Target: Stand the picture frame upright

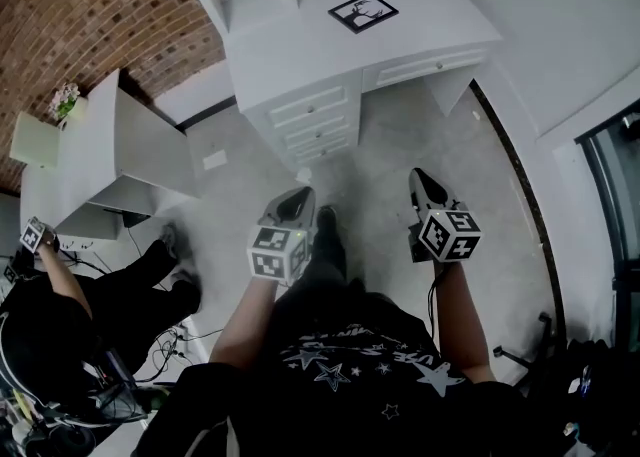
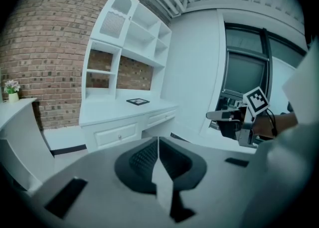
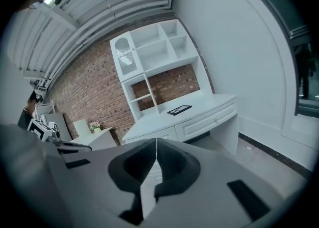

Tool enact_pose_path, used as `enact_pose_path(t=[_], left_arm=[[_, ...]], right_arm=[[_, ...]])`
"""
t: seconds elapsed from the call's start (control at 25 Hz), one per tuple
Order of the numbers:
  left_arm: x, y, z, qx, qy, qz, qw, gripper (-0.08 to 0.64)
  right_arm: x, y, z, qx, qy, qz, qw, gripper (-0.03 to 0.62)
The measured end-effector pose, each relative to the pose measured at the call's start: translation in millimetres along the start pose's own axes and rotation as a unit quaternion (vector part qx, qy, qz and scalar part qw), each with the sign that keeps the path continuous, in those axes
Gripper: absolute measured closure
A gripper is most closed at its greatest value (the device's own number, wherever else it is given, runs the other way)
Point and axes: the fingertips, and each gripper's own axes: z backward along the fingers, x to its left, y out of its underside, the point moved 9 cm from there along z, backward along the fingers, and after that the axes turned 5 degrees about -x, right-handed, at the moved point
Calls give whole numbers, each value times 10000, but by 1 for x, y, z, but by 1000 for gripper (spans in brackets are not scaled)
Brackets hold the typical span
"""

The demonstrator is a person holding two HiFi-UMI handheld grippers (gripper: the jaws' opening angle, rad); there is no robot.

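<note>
A black picture frame (image 1: 363, 12) with a tree print lies flat on the white desk (image 1: 290, 55) across the room. It shows small in the left gripper view as the frame (image 2: 137, 102) and in the right gripper view as the frame (image 3: 179, 110). My left gripper (image 1: 297, 201) and right gripper (image 1: 425, 185) are held out over the floor, far short of the desk. Both are shut with nothing between the jaws. The right gripper (image 2: 212, 115) also shows in the left gripper view.
The desk has drawers (image 1: 315, 120) below and a white shelf unit (image 2: 124, 47) on top, against a brick wall (image 1: 90, 15). A second white table (image 1: 110, 160) with a small flower pot (image 1: 64, 100) stands to the left. Another person (image 1: 60, 295) sits low at the left among cables.
</note>
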Motion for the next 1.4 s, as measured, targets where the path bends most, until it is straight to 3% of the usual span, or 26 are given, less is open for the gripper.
enact_pose_path(t=[0.2, 0.56, 1.08, 1.4], left_arm=[[15, -11, -41, 117, 264, -24, 9996, 538], [71, -39, -120, 46, 361, -98, 9993, 538], [183, -99, -197, 199, 452, 112, 9987, 538], [227, -101, -217, 276, 375, 332, 9984, 538]], right_arm=[[-20, -10, -33, 88, 192, -74, 9997, 575], [-44, -25, -120, 263, 335, -121, 9990, 575], [-39, -58, -253, 588, 657, -212, 9959, 575], [-29, -53, -298, 852, 849, -419, 9918, 575]])
